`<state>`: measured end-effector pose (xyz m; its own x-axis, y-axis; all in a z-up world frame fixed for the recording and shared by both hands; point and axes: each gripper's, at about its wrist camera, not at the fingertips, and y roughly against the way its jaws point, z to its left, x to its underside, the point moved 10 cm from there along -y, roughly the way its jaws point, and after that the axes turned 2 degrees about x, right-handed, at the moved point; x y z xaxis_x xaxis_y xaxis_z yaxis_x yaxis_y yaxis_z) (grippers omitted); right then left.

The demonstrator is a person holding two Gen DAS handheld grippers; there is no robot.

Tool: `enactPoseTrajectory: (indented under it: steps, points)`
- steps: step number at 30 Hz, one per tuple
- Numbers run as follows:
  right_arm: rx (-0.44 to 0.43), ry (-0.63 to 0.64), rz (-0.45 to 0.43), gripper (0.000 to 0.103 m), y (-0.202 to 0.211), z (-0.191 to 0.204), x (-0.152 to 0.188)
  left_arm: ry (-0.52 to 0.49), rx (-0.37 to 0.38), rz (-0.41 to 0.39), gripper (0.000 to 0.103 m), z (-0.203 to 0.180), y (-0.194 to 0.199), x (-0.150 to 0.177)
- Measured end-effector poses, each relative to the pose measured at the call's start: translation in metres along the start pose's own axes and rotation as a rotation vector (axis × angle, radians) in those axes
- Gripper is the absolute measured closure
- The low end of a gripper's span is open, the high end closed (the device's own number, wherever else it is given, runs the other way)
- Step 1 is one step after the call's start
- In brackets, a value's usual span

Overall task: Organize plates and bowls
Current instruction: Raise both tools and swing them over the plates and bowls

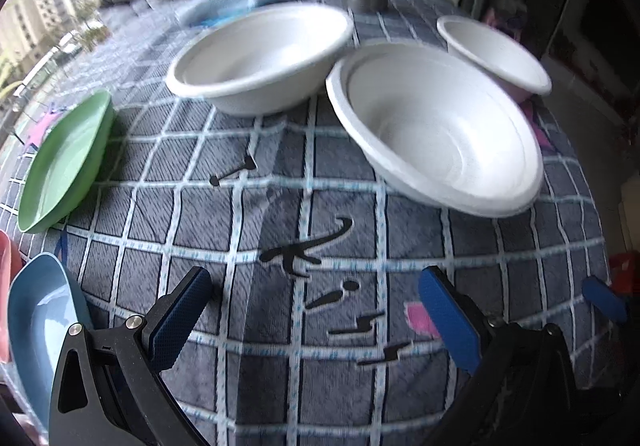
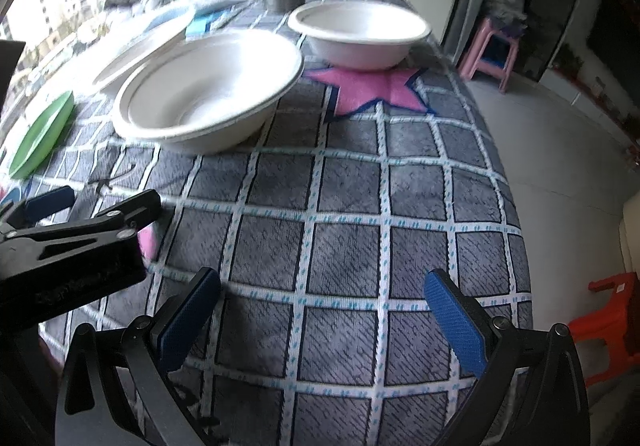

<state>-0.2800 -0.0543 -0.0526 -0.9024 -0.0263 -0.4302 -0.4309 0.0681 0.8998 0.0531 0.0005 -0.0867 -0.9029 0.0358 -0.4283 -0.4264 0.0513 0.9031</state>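
Blur softens the three white bowls on the desk; a blue plate is cut off. No writing is legible. Left gripper and right gripper gape wide, empty.

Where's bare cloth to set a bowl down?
Free: the wide checked stretch between the right gripper and the nearest white bowl. Crowded: the far end, three bowls close together, and the left edge, with the green plate and blue plate.
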Motion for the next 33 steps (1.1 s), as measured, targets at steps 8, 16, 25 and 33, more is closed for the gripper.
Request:
enactPoseTrajectory:
  steps: [8,16,25,33]
  points:
    - [-0.003,0.005,0.152,0.001,-0.008,-0.007,0.0,-0.001,0.001,0.208,0.0,0.005,-0.02,-0.016]
    - [0.0,0.009,0.35,0.001,-0.02,-0.011,-0.004,-0.104,0.015,0.541,0.0,0.007,-0.04,-0.017]
    - [-0.079,-0.002,0.818,0.001,-0.035,-0.004,0.005,-0.053,0.028,0.482,0.0,0.037,0.025,-0.037]
    - [-0.214,-0.205,0.089,0.001,0.102,-0.021,-0.157,-0.01,0.048,0.227,0.0,0.079,0.134,-0.075]
